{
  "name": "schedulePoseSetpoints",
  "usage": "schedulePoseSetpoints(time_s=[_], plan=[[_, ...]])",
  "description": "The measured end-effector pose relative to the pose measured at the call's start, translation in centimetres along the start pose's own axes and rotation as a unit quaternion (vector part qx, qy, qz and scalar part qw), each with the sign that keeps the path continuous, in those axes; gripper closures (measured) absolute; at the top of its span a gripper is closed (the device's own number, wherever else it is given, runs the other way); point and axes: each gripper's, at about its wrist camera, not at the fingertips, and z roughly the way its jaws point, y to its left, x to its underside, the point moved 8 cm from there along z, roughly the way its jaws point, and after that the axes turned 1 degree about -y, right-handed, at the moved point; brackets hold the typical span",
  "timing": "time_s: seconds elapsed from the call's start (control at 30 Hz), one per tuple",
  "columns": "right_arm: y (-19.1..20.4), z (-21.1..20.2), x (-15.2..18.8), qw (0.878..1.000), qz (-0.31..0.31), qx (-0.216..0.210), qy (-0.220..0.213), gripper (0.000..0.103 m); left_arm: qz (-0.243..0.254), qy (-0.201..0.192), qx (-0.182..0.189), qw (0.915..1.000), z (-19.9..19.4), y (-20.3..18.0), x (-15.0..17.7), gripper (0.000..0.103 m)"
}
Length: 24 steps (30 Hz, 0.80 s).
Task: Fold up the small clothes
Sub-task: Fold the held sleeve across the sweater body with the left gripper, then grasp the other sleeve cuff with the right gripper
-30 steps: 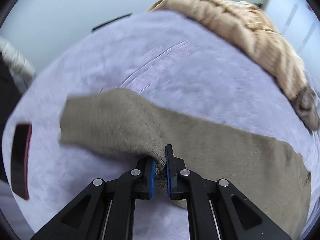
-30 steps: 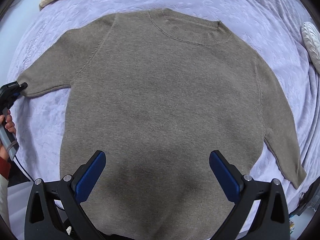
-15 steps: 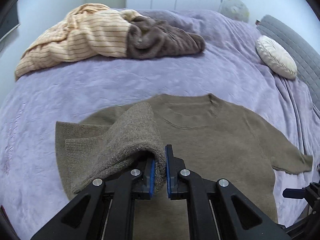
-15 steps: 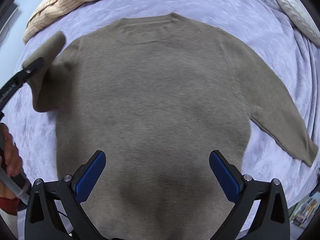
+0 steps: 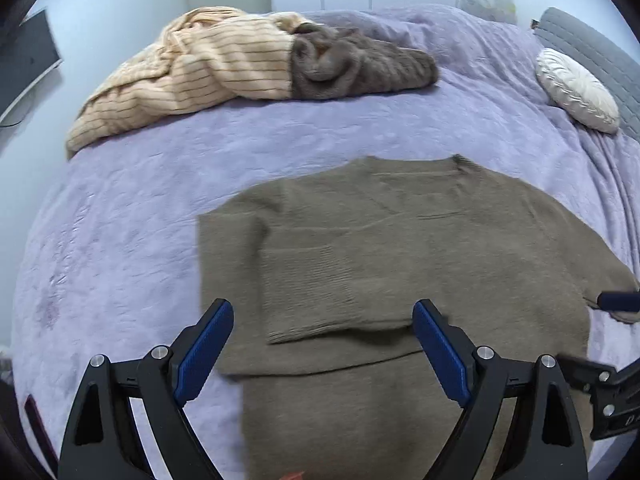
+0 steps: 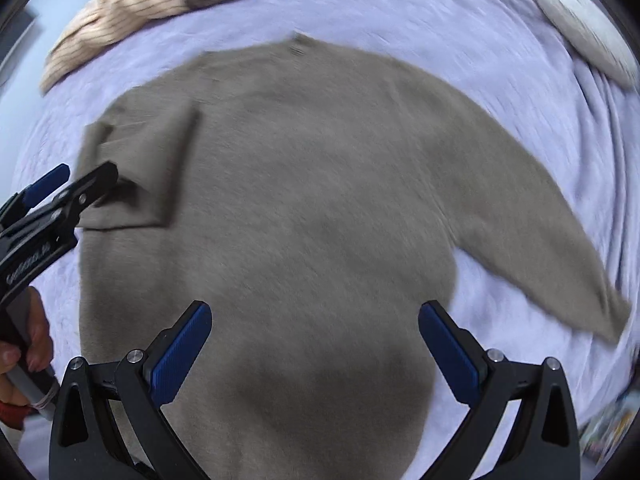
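sweater (image 5: 440,248) flat on bed (image 5: 120,240) | piled clothes (image 5: 240,64) behind | pillow (image 5: 576,88) right

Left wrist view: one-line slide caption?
Open left gripper above taupe knit sweater, one sleeve folded across it, on lilac bedspread.

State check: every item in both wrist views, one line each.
Taupe sweater: flat on the bed.
Left sleeve: folded over the body.
Right sleeve: spread out.
Left gripper: open, empty.
Right gripper: open, empty.
Striped and brown clothes: crumpled heap.
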Motion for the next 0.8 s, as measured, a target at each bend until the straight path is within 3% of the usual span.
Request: schedulePoseSetpoints(time_s=[0.07, 0.13, 0.3, 0.37, 0.4, 0.43, 0.53, 0.6, 0.7, 0.8], plan=[[3.8, 0.2, -2.3, 0.996, -0.081, -0.006, -0.032, 0.000, -0.026, 0.018, -0.039, 0.9987, 0.7, 4.2, 2.1, 0.011], [8.2, 0.9, -4.3, 0.984, -0.169, 0.004, -0.057, 0.000, -0.041, 0.048, -0.067, 0.9958, 2.1, 7.3, 4.4, 0.011], [17.3, 5.3, -6.8, 0.927, -0.354, 0.062, -0.108, 0.001, -0.049, 0.078, -0.086, 0.9921, 5.8, 9.1, 7.6, 0.011], [19.0, 7.8, -7.7, 0.907, -0.391, 0.105, -0.116, 0.031, -0.052, 0.069, -0.083, 0.9927, 6.8, 8.9, 7.6, 0.011], [19.3, 8.9, -8.3, 0.902, -0.401, 0.120, -0.109, 0.074, -0.052, 0.062, -0.087, 0.9929, 6.9, 8.7, 7.4, 0.011], [19.2, 9.5, -8.7, 0.906, -0.394, 0.113, -0.103, 0.089, -0.048, 0.051, -0.098, 0.9927, 7.1, 8.7, 7.1, 0.011], [16.9, 7.3, -11.5, 0.954, -0.264, 0.014, -0.142, 0.090, -0.051, 0.034, -0.111, 0.9919, 7.5, 8.9, 6.4, 0.011], [13.6, 5.5, -13.0, 0.972, -0.149, -0.058, -0.174, 0.091, -0.058, 0.029, -0.108, 0.9920, 7.8, 9.2, 6.2, 0.011], [6.4, 5.3, -13.3, 0.976, 0.025, -0.119, -0.181, 0.091, -0.051, 0.020, -0.112, 0.9922, 7.8, 9.4, 5.8, 0.011], [0.3, 7.4, -12.0, 0.955, 0.179, -0.180, -0.157, 0.091, -0.033, 0.024, -0.114, 0.9926, 8.1, 9.3, 5.7, 0.011]])
